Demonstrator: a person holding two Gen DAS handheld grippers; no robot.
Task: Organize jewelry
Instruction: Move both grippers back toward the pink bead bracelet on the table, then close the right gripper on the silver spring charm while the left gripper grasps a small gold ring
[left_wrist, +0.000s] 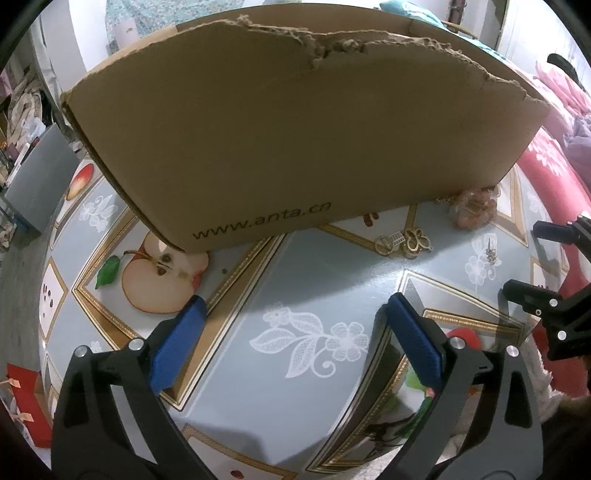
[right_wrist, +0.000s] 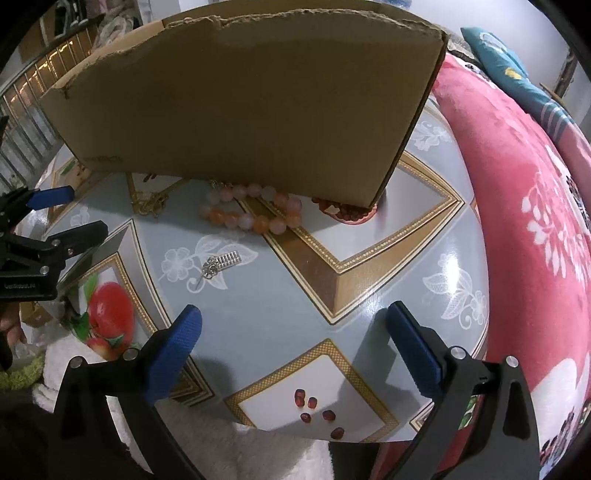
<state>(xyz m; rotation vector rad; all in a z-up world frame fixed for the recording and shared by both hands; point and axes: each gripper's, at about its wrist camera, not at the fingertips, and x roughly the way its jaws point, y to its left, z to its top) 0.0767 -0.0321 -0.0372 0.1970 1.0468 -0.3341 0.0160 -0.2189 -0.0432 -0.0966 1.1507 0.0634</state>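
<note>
A cardboard box (left_wrist: 295, 140) with a torn upper edge is seen standing on the patterned table (left_wrist: 314, 288). Gold trinkets (left_wrist: 402, 243) lie just before it, pink beads (left_wrist: 472, 210) beside its right corner. The left claw (left_wrist: 295, 317) is held agape, empty.

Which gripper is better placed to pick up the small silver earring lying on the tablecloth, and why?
Probably the right gripper. Its open jaws point toward the silver earring, which lies just ahead on the tablecloth. From the left gripper the earring sits far off to the side.

Pink-orange bead bracelet (right_wrist: 255, 214), brown box (right_wrist: 240, 107)
</note>
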